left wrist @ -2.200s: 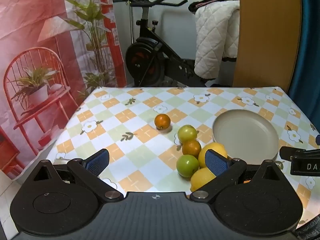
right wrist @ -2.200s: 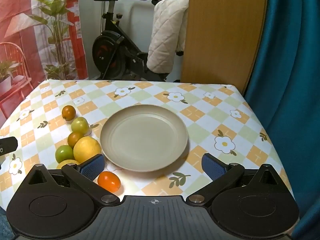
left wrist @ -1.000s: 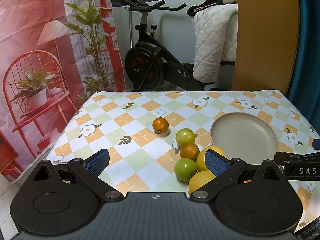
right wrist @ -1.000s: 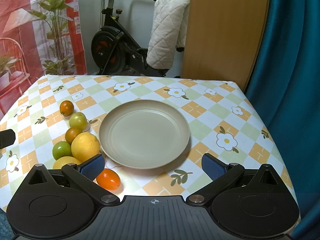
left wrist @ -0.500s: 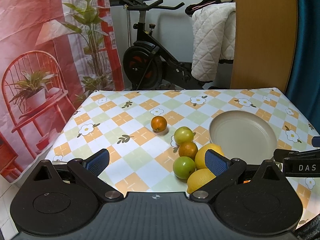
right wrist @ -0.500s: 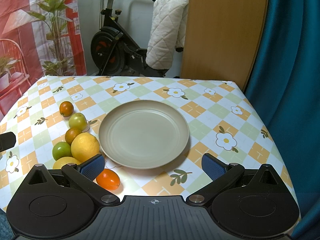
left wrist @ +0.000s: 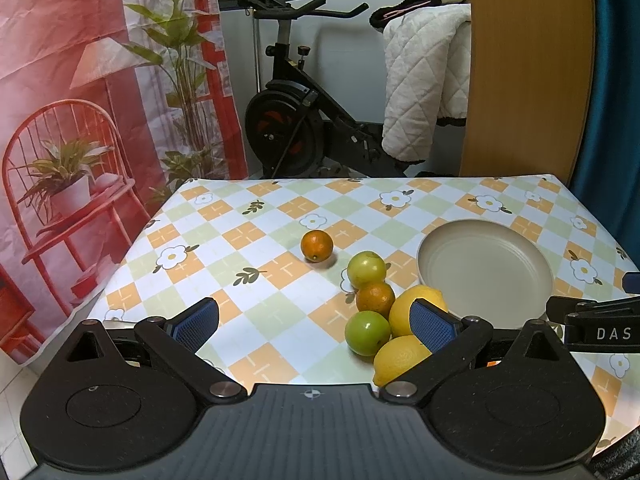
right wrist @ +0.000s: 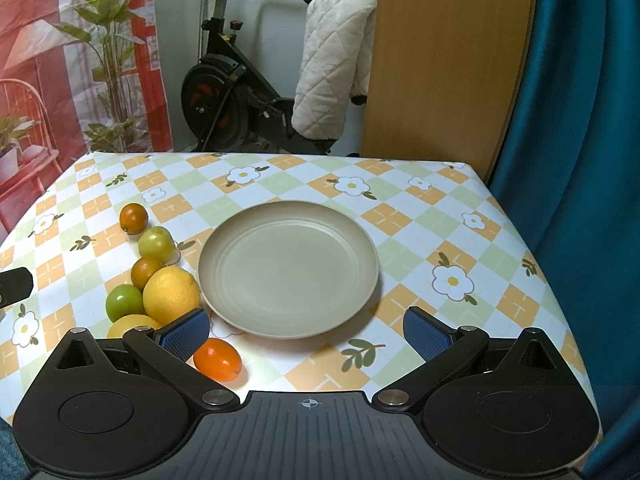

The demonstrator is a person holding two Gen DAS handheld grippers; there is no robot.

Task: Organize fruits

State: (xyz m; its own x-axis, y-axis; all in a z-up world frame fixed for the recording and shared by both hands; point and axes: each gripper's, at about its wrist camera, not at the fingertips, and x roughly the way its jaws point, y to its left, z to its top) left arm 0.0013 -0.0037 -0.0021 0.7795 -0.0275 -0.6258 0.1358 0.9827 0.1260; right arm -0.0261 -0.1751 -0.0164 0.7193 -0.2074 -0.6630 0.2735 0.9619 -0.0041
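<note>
I hold both grippers released: left gripper (left wrist: 314, 322) empty, lemons (left wrist: 416, 312) at 2 o'clock; right gripper (right wrist: 306, 330) empty, plate (right wrist: 288, 216) at 12.

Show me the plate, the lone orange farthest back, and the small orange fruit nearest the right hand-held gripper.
plate (right wrist: 288, 322): right wrist view, near rim.
lone orange (left wrist: 317, 245): left wrist view, centre of its skin.
small orange fruit (right wrist: 218, 359): right wrist view, middle of its top.

White letters "DAS" read on the black plastic body of the right gripper (left wrist: 596, 330), cut off at the frame edge; nothing else legible.
</note>
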